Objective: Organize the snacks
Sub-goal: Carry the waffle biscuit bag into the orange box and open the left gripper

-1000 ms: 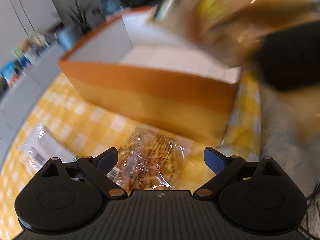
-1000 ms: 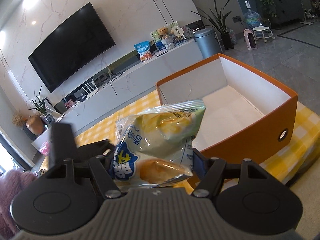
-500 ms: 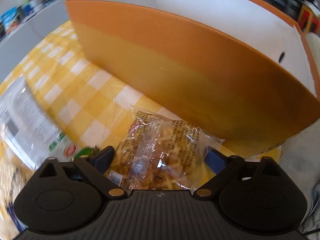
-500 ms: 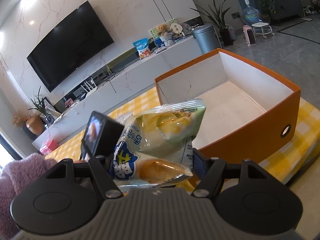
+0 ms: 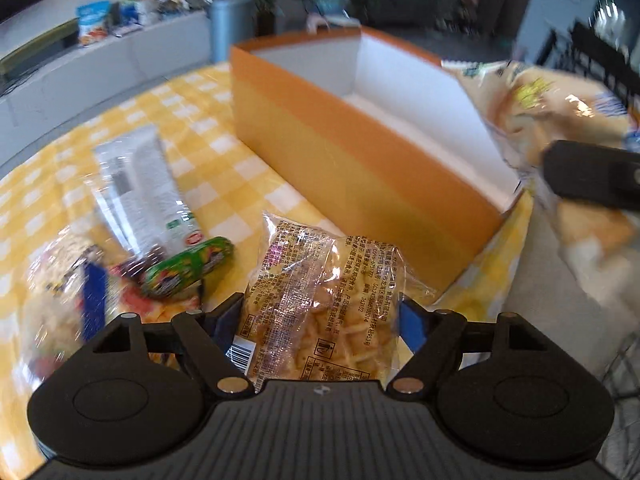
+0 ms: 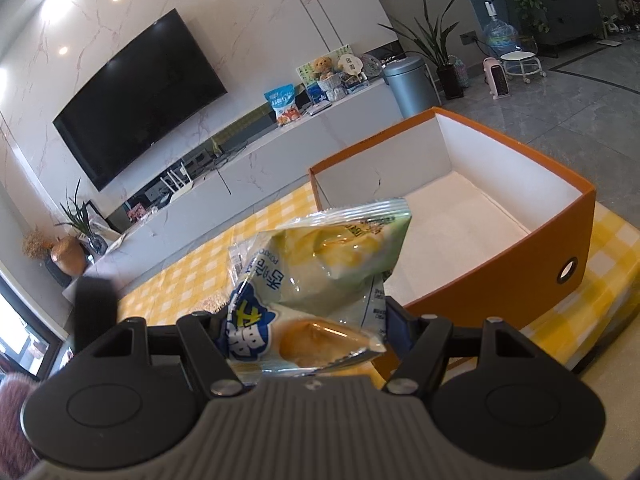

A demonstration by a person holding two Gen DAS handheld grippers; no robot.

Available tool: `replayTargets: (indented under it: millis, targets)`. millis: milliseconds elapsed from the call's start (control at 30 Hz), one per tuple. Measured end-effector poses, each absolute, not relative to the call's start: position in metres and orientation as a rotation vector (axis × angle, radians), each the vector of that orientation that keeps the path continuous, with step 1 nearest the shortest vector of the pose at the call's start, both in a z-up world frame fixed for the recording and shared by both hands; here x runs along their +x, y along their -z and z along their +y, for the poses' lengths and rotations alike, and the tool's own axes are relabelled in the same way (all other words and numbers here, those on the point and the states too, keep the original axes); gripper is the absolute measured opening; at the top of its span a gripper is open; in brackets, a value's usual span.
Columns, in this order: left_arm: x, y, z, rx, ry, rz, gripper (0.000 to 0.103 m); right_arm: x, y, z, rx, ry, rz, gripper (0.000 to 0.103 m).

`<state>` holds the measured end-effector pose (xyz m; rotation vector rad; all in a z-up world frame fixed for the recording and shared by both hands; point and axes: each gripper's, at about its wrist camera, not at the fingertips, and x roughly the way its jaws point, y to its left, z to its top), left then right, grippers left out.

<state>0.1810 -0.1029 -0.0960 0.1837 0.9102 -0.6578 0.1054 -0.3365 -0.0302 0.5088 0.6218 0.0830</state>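
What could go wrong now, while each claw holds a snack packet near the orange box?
1. The right claw pinches only the lower end of the green and yellow potato snack bag; its free upper part could catch on the rim of the orange cardboard box with white inside.
2. The left claw grips the clear packet of yellow crispy strips, which may crush.
3. Both claws might collide over the box.
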Motion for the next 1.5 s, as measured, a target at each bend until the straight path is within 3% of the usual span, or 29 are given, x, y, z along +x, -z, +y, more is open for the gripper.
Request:
replayTargets:
  millis: [300, 567, 900, 1200, 1333, 1500]
  targets:
    - [0.164, 0.040, -0.061, -0.166, 0.631, 0.787, 0.090, 0.114, 0.001, -0.357, 0.503, -0.068, 0.578, 0.069]
    - [0.199, 0.011, -0.101, -0.323, 0.731, 0.711, 0.091, 0.137, -0.018, -0.422, 0.549, -0.070, 0.555, 0.069]
    - [0.260, 0.060, -0.180, -0.587, 0.798, 0.890, 0.091, 0.100, 0.034, -0.490, 0.813, 0.098, 0.493, 0.069]
    - [0.266, 0.081, -0.207, -0.425, 0.587, 0.881, 0.092, 0.108, 0.043, -0.495, 0.841, 0.139, 0.501, 0.069]
    - [0.260, 0.078, -0.210, -0.383, 0.546, 0.892, 0.102, 0.102, 0.044, -0.490, 0.806, 0.170, 0.505, 0.069]
    - [0.247, 0.063, -0.203, -0.302, 0.593, 0.824, 0.103, 0.103, 0.044, -0.488, 0.801, 0.169, 0.508, 0.069]
